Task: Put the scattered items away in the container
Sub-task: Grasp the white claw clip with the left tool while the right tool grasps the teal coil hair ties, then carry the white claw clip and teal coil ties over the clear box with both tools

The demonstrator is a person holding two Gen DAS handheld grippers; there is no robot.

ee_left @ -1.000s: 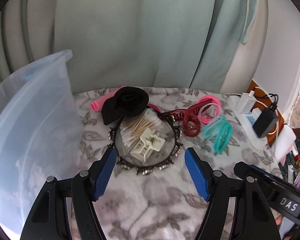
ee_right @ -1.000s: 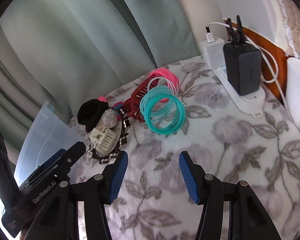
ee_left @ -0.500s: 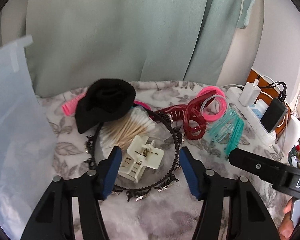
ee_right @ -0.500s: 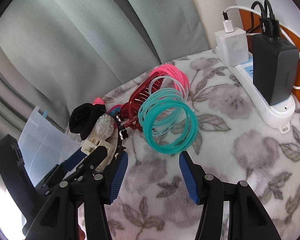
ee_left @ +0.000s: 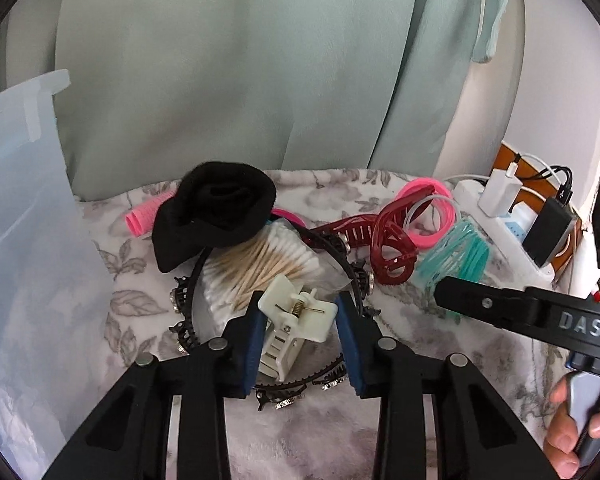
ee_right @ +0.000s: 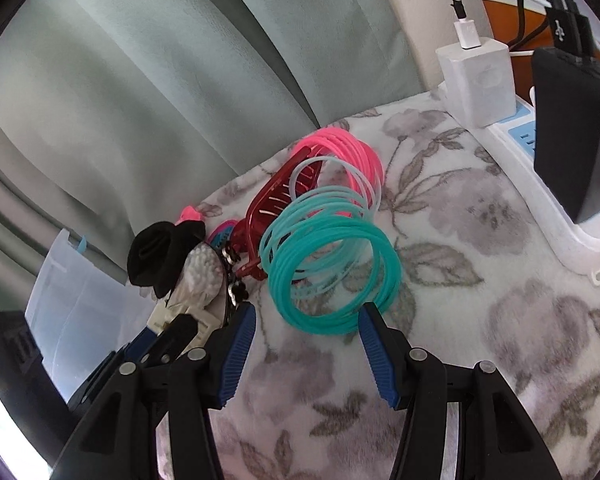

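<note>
Two grippers working at once here, so I'm taking it slow. Nearest to me, my left gripper (ee_left: 300, 326) has its blue pads on either side of the cream hair claw (ee_left: 294, 330). The jaws look drawn in against its sides, the left pad touching; I can't quite tell if the right one is seated yet. The claw sits inside the black studded headband (ee_left: 352, 268) and partly on the bag of cotton swabs (ee_left: 260, 262), so I reckon the trick is to squeeze firm on the flat sides, clear of the spring, then lift straight up so the headband and bag don't come along.

My right gripper (ee_right: 306, 344) is spread wide, holding nothing, with the teal bangles (ee_right: 332, 264) standing between the pad tips at 12 o'clock. They're a loose stack, so I'd push in a bit deeper and pinch across several rings at once, otherwise they'll probably fan out and slip.

Further out from the claw: the black sock (ee_left: 216, 216) at 11 o'clock on top of a pink roller (ee_left: 146, 216), the dark red clip (ee_left: 388, 240) at 1 o'clock, and the pink bangles (ee_left: 428, 212) beyond that. The clear container (ee_left: 28, 216) stands at 9 o'clock of the left view, so the claw goes up and left over its rim. The power strip (ee_right: 540, 168) with chargers sits at 2 o'clock; I'd keep clear of those cables.
</note>
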